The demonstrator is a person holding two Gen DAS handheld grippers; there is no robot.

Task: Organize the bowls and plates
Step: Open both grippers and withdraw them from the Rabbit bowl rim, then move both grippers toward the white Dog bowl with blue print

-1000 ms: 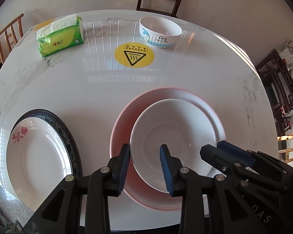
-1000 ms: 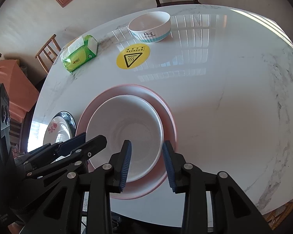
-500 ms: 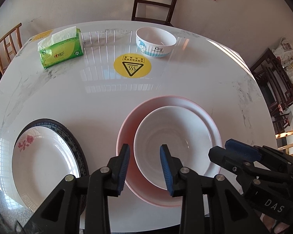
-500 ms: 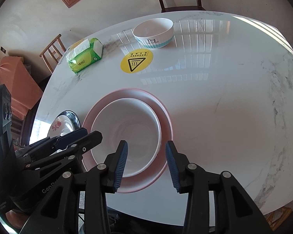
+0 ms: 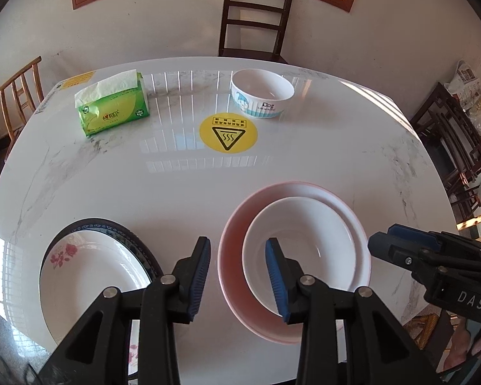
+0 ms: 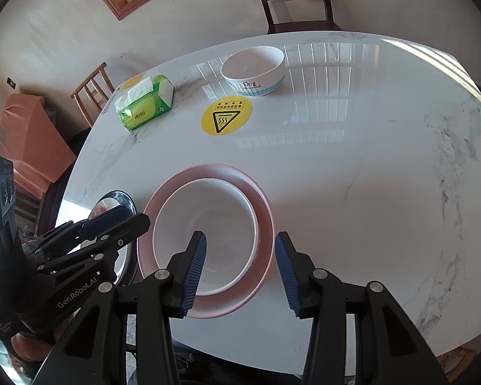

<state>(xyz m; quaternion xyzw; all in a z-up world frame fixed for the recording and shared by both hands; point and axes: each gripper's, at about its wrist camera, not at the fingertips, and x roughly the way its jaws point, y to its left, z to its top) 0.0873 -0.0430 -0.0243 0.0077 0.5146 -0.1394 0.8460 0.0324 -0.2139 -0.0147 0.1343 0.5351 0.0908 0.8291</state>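
A white bowl (image 5: 299, 243) sits inside a pink bowl (image 5: 232, 250) near the table's front edge; both also show in the right wrist view, the white bowl (image 6: 205, 227) and the pink bowl (image 6: 263, 211). A white flowered plate (image 5: 86, 276) lies on a dark-rimmed plate (image 5: 125, 234) at the front left. A small cartoon-print bowl (image 5: 263, 98) stands at the far side, also in the right wrist view (image 6: 253, 70). My left gripper (image 5: 238, 276) is open and empty above the gap between plates and bowls. My right gripper (image 6: 240, 268) is open and empty over the nested bowls' near rim.
A green tissue pack (image 5: 113, 107) lies at the far left. A yellow warning sticker (image 5: 228, 133) marks the table's middle. Chairs stand behind the table (image 5: 253, 22) and at the left (image 5: 19, 93). Dark furniture (image 5: 449, 147) stands at the right.
Both grippers have pulled back and up from the nested bowls, leaving them on the table. The right jaws have opened wider. The left gripper has shifted left.
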